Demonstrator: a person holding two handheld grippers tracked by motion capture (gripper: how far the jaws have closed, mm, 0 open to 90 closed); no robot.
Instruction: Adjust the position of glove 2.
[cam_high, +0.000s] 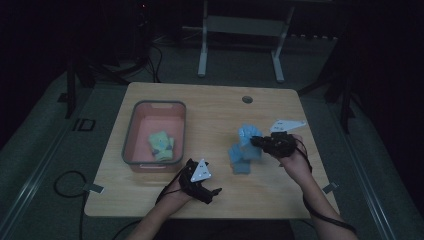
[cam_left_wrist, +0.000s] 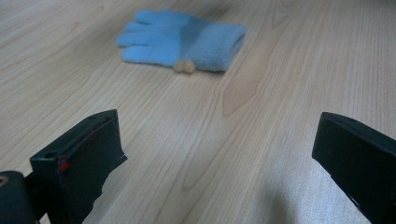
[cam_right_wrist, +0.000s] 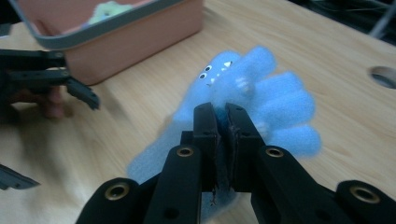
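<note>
Two blue gloves on your wooden table. Item one: glove pinched between the closed jaws of your right gripper, lifted above the tabletop, fingers splayed. Item two: second glove lying flat, ahead of your left gripper, whose jaws stand wide apart, holding nothing. Pink bin, grey-rimmed, at table left, containing green cloth items.
</note>
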